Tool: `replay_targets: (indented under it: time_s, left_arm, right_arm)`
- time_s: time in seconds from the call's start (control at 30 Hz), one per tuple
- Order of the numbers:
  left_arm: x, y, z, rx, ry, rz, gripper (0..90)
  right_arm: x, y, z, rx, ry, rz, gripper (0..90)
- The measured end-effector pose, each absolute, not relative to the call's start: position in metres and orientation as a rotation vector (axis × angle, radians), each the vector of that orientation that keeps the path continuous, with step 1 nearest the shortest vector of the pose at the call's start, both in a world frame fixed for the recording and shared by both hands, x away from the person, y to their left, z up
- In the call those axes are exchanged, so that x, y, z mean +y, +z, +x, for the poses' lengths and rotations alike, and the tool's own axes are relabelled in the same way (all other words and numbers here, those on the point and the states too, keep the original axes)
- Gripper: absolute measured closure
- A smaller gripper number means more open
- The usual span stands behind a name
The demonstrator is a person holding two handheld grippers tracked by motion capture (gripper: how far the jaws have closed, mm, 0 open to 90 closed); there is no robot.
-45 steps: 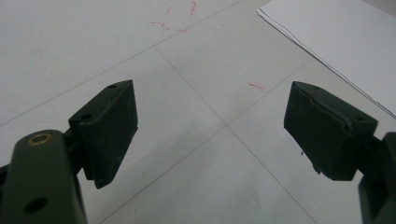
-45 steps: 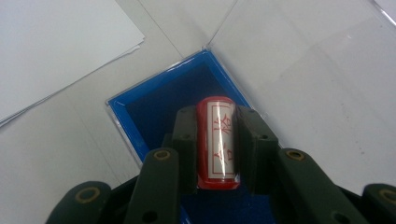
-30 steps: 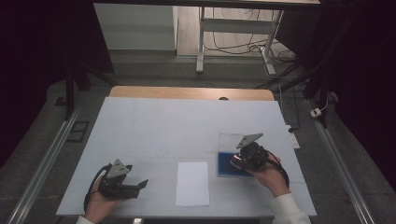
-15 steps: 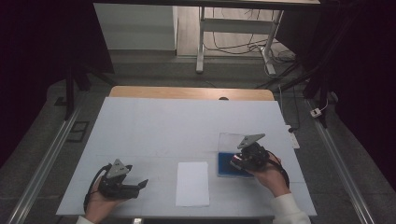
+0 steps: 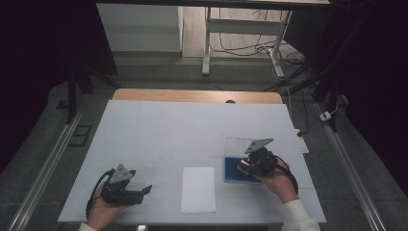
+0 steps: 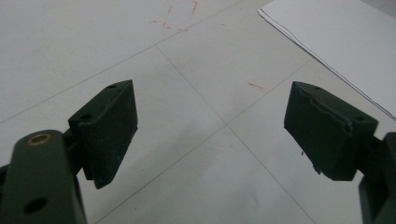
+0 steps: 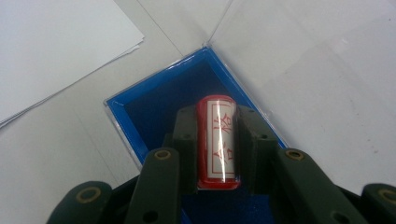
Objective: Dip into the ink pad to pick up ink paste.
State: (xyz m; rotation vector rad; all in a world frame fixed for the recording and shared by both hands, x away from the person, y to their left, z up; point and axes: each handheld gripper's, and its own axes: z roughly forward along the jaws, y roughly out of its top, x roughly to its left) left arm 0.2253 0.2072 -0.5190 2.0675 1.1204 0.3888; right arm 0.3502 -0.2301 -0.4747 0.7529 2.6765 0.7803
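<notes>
Red plastic shows between the clenched jaws of the right gripper (image 7: pixel 218 154): a stamp (image 7: pixel 218 140) held over its blue box (image 7: pixel 140 121). Left gripper (image 6: pixel 210 135) rests released on the surface. Next, I'd guess, it carries left onto the paper (image 5: pixel 198 189).

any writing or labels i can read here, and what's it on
"合格": red characters on the white label of the red stamp, held by the right gripper over the blue box; the lower character is partly blurred, so this reading is tentative.
Red pen marks on the table: loose scribbles, not readable as text.
White paper: blank.
</notes>
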Motion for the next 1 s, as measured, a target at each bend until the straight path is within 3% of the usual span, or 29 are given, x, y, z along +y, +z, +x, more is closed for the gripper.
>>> replay_targets:
  time_s: [1.0]
  left_arm:
    - [0.210, -0.520, 0.227, 1.126, 0.390, 2.067, 18.0]
  right_arm:
    - [-0.231, -0.451, 0.341, 2.617, 0.894, 0.746, 70.2]
